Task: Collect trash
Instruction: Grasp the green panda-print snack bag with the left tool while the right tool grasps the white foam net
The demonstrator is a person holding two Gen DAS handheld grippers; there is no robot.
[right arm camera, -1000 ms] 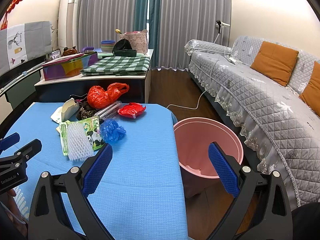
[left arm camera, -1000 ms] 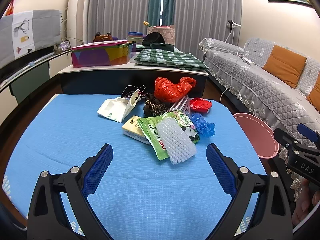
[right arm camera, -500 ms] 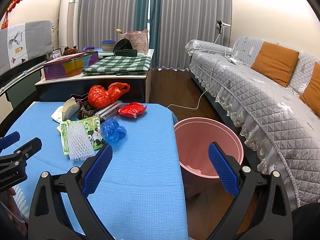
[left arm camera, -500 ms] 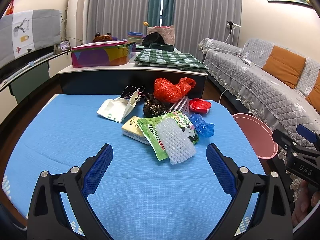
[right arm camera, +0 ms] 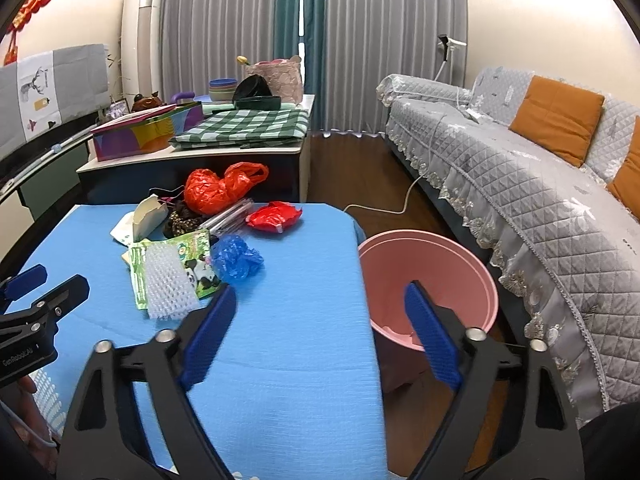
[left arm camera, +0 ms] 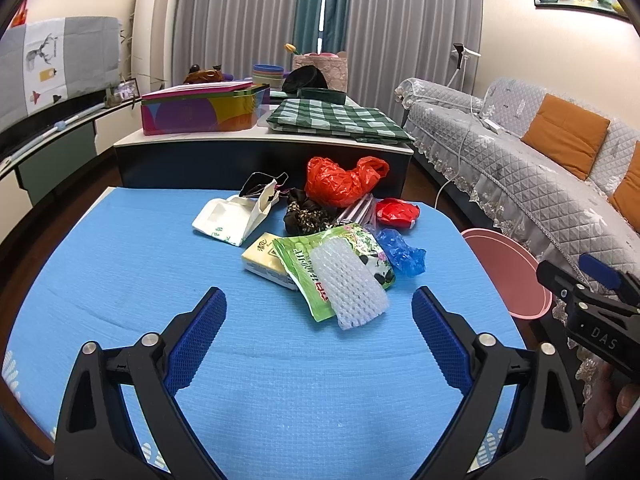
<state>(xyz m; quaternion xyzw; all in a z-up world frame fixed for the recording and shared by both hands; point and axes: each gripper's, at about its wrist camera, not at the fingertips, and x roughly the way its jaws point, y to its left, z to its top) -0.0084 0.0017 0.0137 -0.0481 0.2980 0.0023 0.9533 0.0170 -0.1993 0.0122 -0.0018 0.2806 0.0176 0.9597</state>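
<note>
Since a second ago only the right gripper has changed: its jaws are closing, nothing between them. The trash pile (about nine pieces, among them one white foam net, one orange bag, one blue bag) sits mid-table; one pink bin stands beside. The left gripper gapes wide, empty.

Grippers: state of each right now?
left gripper: open, nothing between the fingers.
right gripper: jaws closing, not yet shut, nothing between them.
</note>
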